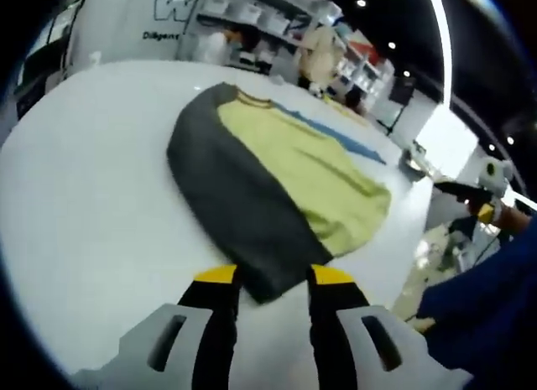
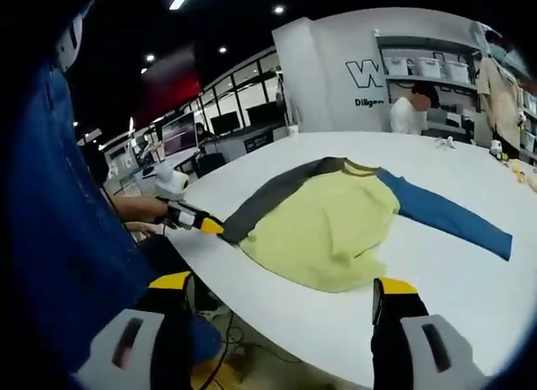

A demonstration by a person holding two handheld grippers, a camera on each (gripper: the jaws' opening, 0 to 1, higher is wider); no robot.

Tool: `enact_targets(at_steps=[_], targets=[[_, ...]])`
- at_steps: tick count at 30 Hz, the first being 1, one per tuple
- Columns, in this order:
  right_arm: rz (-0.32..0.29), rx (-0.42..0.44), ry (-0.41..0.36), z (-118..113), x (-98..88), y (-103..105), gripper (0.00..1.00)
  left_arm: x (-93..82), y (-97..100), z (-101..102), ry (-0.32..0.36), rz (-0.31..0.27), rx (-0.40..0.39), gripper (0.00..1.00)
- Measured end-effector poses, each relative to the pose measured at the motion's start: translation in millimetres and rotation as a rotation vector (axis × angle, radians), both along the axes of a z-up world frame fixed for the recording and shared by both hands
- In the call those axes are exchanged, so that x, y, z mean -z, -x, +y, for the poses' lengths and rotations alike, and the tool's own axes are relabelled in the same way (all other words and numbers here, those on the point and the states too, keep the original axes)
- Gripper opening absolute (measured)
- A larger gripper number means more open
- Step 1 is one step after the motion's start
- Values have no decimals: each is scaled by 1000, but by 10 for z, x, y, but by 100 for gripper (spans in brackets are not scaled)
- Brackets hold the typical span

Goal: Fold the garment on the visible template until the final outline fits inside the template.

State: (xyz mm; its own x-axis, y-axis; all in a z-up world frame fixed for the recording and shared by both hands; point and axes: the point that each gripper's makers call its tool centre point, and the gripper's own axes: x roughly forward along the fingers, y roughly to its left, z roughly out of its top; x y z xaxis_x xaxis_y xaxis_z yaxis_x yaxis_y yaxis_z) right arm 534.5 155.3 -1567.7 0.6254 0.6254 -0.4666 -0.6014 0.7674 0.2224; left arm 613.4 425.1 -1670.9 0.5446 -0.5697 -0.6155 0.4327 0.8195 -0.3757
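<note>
Sweatshirt [image 2: 323,222] with a yellow body, one dark grey sleeve and one blue sleeve lies flat on the white bench [image 2: 470,289]. In the right gripper view its collar points away toward the far side of the bench and its hem faces the near edge. The blue sleeve [image 2: 449,215] stretches out to the right across the bench top, while the grey sleeve [image 2: 277,197] runs left toward the bench edge, so the two sleeves form the garment's long axis, lying roughly crosswise in that view.

In the left gripper view the grey sleeve [image 1: 235,205] runs lengthwise from the collar down to the left hand-held gripper [image 1: 273,277], whose yellow-tipped jaws sit on either side of the cuff, closed in against it. The right gripper view shows that same gripper [image 2: 210,226] at the bench edge pinching the cuff end.

The right hand-held gripper [image 2: 281,293] hangs off the near edge of the bench with its jaws wide apart, holding nothing, well apart from the hem.

A person's blue sleeve [image 2: 59,231] shows at the left.
</note>
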Motion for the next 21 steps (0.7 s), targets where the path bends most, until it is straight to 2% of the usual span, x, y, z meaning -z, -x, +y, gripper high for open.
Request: enact_targets(at_steps=[4, 5, 7, 11, 14, 16, 17, 21], targets=[[-1, 2, -1, 0, -1, -3, 86, 1, -43, 35, -3, -2, -18, 6], [-1, 1, 0, 6, 6, -3, 85, -59, -72, 83, 7, -12, -38, 4], [1, 2, -1, 12, 18, -2, 85, -64, -94, 116, 9, -9, -46, 1], [7, 4, -2, -5, 64, -2, 85, -113, -128, 190, -1, -13, -46, 0], [10, 5, -6, 6, 86, 2, 84, -237, -155, 249, 4, -23, -45, 0], [11, 7, -9, 11, 89, 0, 84, -315, -225, 352, 2, -33, -48, 0], [11, 9, -12, 18, 89, -5, 84, -426, -293, 437, 1, -48, -56, 0], [11, 23, -20, 21, 111, -17, 83, -633, -503, 671, 15, -80, -100, 0]])
